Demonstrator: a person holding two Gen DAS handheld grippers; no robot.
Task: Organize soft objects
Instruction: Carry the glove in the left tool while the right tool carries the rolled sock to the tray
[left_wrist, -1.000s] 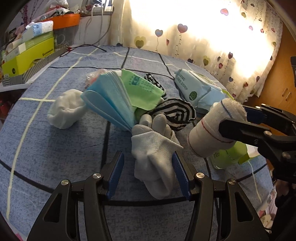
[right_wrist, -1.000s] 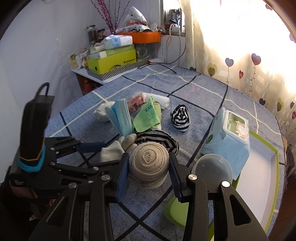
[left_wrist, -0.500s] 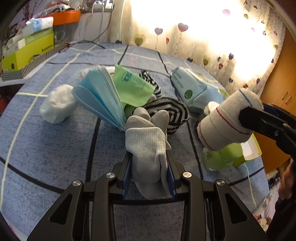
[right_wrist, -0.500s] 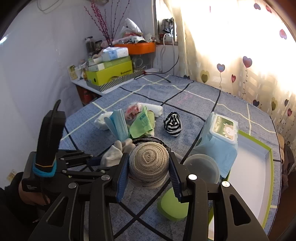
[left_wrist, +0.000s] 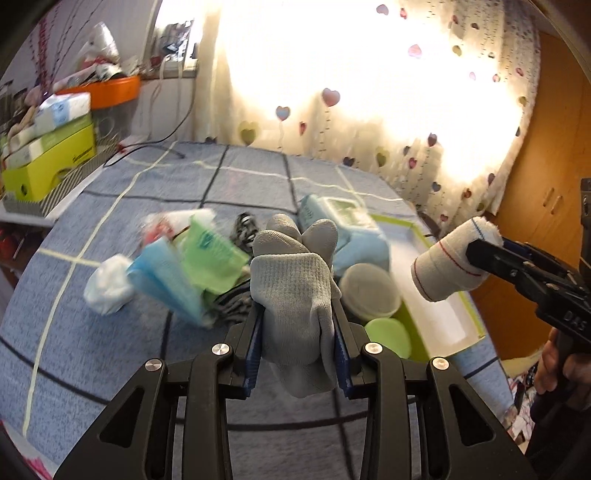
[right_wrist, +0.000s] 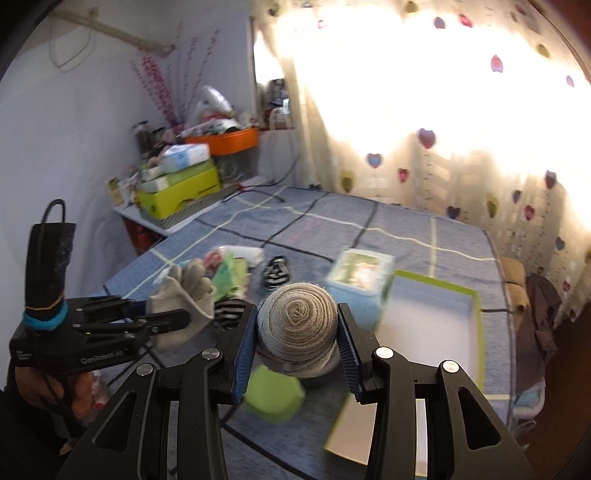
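The left gripper (left_wrist: 298, 347) is clamped on a grey glove (left_wrist: 295, 295); its jaws have just been closing, and the blue pads (left_wrist: 255, 354) press the glove's cuff from both sides. The glove's fingers point away from the camera, and it is held clear above the blue checked surface (left_wrist: 110, 350).

The right gripper (right_wrist: 297, 341) grips a rolled beige sock (right_wrist: 297, 321), spiral end facing the camera, with 1 pad on each side of the roll. The sock is held above the surface, near a white tray with a green rim (right_wrist: 476, 306).

Below on the surface lie a stack of blue face masks (left_wrist: 162, 277), a green packet (left_wrist: 210, 254), a white sock ball (left_wrist: 109, 284), a striped black-and-white item (left_wrist: 245, 225), a wet-wipes pack (left_wrist: 343, 225) and 2 round lids (left_wrist: 371, 291). Motion blur softens these details.
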